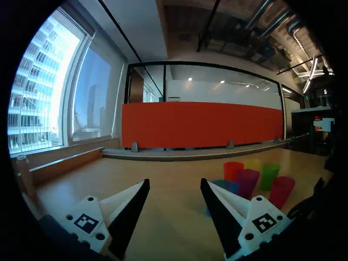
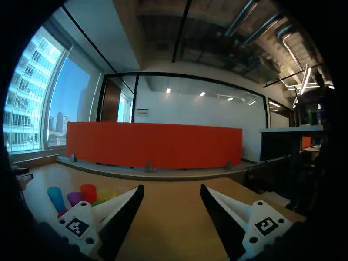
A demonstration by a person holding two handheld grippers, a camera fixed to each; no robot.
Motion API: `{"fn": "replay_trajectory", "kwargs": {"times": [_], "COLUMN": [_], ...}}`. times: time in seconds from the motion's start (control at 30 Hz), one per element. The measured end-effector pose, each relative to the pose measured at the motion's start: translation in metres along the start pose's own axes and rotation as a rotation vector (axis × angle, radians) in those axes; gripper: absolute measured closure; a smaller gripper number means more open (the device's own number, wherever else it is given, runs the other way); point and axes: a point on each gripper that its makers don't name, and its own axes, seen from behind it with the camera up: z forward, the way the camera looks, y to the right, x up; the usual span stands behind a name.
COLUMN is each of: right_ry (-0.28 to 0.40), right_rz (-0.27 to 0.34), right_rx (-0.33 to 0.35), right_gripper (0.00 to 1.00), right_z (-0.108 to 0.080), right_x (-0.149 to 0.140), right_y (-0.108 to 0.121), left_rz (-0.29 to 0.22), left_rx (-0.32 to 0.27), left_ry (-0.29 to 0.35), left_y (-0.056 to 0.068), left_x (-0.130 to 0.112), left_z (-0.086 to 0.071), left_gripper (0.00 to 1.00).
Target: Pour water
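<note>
Low over the pale wooden counter [image 1: 130, 172], the left tongs [image 1: 174, 182] are held level and point across the top towards the far partition. Their white-and-black fingers are spread wide with nothing between them. Just past their right finger a cluster of translucent plastic cups [image 1: 254, 176] stands on the counter. A blue cup [image 1: 228, 185] is nearest, half hidden behind that finger, with a purple cup [image 1: 247, 182] beside it and a pink cup [image 1: 281, 190] to the right. An orange cup [image 1: 233, 169], a yellow cup [image 1: 253, 164] and a green cup [image 1: 269, 174] stand behind. Whether any of them holds water cannot be made out.

The right tongs [image 2: 172, 188] hang at much the same height and tilt, also gaping wide and empty. In the right gripper view the cups lie off to the left, well apart from the gap. Blue, purple, orange and yellow show their tops, and the rest are cut off by the left finger. Beyond the counter's far edge runs a long orange partition panel [image 1: 200, 124], then a glass wall [image 1: 217, 87]. Tall windows [image 1: 43, 100] stand at the left and bare pipes [image 1: 261, 26] run overhead.
</note>
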Motion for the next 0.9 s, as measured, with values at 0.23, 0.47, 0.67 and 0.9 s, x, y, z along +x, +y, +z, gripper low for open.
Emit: {"fn": "replay_trajectory", "kwargs": {"times": [0.23, 0.47, 0.67, 0.9], "right_ry": [0.003, 0.008, 0.01, 0.008], "right_rz": [0.003, 0.005, 0.007, 0.007], "right_rx": [-0.001, -0.003, -0.003, -0.006], "right_gripper": [0.01, 0.01, 0.01, 0.01], "right_z": [-0.0018, -0.0034, -0.0034, -0.0031], "right_x": [0.0022, 0.0041, 0.0043, 0.0016], "right_y": [0.0009, 0.0034, 0.0049, 0.0059], "left_rz": [0.0, 0.0, 0.001, 0.001], "left_rx": [0.0, 0.0, 0.002, 0.001], "left_ry": [-0.001, -0.003, -0.003, -0.004], "left_y": [-0.0008, -0.0011, -0.0021, -0.0017], "left_x": [-0.0004, -0.0004, -0.0008, -0.001], "left_z": [0.0, -0.0003, 0.0003, 0.0005], "left_gripper": [0.14, 0.14, 0.14, 0.14]}}
